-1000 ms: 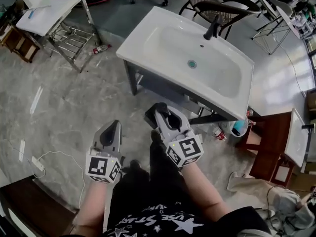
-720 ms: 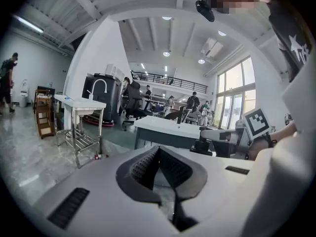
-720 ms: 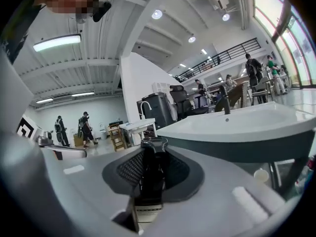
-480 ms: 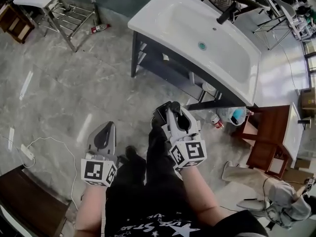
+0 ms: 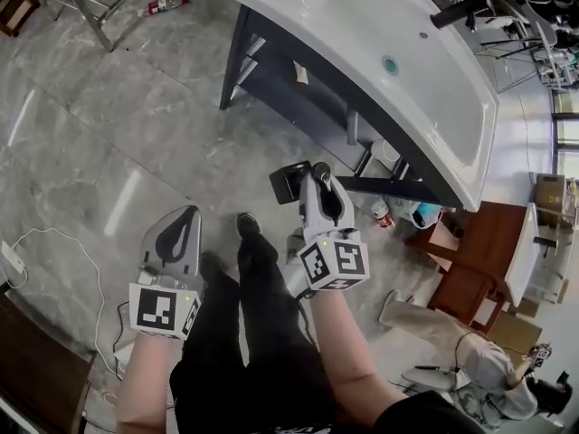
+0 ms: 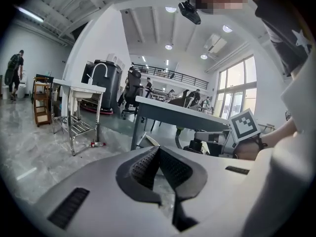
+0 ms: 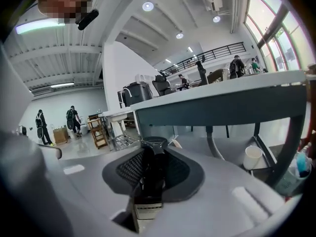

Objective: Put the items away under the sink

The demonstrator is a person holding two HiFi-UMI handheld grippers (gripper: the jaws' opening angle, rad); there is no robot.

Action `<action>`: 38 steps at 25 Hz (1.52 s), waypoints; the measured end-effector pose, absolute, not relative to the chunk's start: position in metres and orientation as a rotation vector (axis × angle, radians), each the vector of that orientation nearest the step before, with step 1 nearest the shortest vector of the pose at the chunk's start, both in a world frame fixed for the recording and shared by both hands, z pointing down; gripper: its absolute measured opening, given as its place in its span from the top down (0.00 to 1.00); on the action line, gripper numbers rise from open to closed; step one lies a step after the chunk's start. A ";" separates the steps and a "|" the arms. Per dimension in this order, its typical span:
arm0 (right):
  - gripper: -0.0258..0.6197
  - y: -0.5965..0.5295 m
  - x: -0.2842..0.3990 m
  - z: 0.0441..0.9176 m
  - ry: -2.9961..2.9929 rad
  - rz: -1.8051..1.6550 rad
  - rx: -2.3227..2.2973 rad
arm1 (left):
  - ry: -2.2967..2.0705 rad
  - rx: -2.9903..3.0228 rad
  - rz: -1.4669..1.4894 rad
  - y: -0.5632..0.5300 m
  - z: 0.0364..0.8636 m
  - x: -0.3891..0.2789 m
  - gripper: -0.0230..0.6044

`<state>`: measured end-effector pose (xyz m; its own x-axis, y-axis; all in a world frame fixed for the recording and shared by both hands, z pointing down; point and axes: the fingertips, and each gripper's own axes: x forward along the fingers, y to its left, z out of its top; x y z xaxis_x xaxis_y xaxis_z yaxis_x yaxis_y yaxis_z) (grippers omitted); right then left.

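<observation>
Right gripper view: dark bottle (image 7: 148,179) gripped firmly between the jaws of your right gripper (image 7: 153,149), lying along them, label near the camera, cap toward the tips. In the head view it hangs in the air just short of the sink's front edge, not yet under it. Change over the last second: you've stepped in, the sink (image 5: 362,34) has slid up-frame, and the open shelf (image 5: 298,107) beneath it now shows (a white cup (image 7: 252,157) already sits down there). Approach looks nearly done; lowering and reaching in should come next. Left gripper (image 5: 181,224) is beside your leg, jaws pressed together, nothing in them.
</observation>
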<state>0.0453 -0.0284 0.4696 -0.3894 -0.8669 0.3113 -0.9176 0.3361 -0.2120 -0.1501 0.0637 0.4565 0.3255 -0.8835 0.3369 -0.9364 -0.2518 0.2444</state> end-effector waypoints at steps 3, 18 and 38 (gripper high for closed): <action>0.83 -0.053 0.053 0.495 -2.437 0.495 1.630 | -1.600 2.198 0.193 0.045 0.477 -0.137 0.95; 0.83 -0.187 0.106 0.611 -2.397 0.410 1.714 | -1.499 2.219 0.259 -0.064 0.578 -0.064 0.95; 0.83 -0.264 0.121 0.607 -2.415 0.261 1.768 | -1.476 2.236 0.238 -0.107 0.606 -0.042 0.95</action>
